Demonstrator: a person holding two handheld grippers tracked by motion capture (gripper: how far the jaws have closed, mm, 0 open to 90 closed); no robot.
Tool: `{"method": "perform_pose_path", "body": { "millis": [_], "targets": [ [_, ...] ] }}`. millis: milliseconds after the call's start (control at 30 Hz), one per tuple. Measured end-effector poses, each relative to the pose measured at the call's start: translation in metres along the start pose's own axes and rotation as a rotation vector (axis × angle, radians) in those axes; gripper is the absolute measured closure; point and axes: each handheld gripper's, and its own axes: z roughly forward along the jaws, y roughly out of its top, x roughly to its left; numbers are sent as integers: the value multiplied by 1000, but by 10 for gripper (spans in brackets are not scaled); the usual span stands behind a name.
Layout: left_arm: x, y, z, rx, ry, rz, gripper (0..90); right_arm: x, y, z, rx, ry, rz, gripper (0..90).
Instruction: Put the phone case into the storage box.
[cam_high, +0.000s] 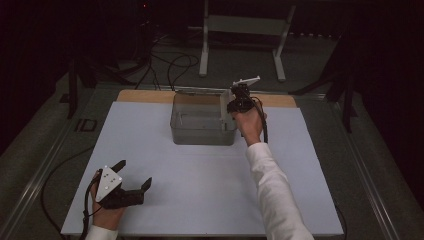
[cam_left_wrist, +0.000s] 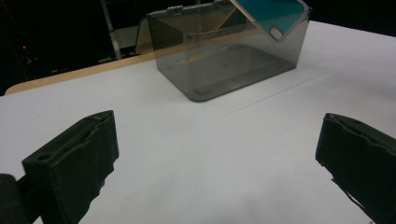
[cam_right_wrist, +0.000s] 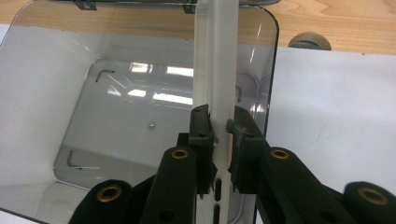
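A clear grey plastic box (cam_high: 200, 131) stands open at the back middle of the white table; I also see the box (cam_left_wrist: 224, 70) ahead in the left gripper view. My right gripper (cam_high: 229, 111) is shut on a thin flat slab (cam_high: 223, 106) and holds it upright over the box's right side. The slab (cam_right_wrist: 217, 56) shows edge-on and white between the pads, above the box's floor (cam_right_wrist: 140, 135). In the left gripper view the slab (cam_left_wrist: 268, 14) has a teal face. My left gripper (cam_high: 134, 173) rests open near the front left with nothing between its fingers (cam_left_wrist: 74, 158).
A wooden strip (cam_high: 145, 96) runs along the table's back edge, with a round fitting (cam_right_wrist: 309, 42) set in it. Behind stand a white metal frame (cam_high: 242, 27) and loose cables (cam_high: 175, 65) on the floor. White tabletop (cam_high: 200, 190) lies between the two hands.
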Motion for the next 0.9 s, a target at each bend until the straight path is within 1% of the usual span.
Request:
{"method": "perform_pose_path", "body": {
  "millis": [67,167,300,700,900],
  "targets": [
    [0,0,0,-1,-1,0,2,0,0,1,-1,-6,-5,810],
    [0,0,0,-2,-1,0,2,1,0,2,3,-6,5,809],
    [0,0,0,-2,-2,0,2,1,0,4,8,-11,5,808],
    [0,0,0,-1,-2,1,2,3,-5,15,29,-26,13,807],
    [1,0,-1,0,0,2,2,3,-6,19,37,-38,27,807]
  ]
}}
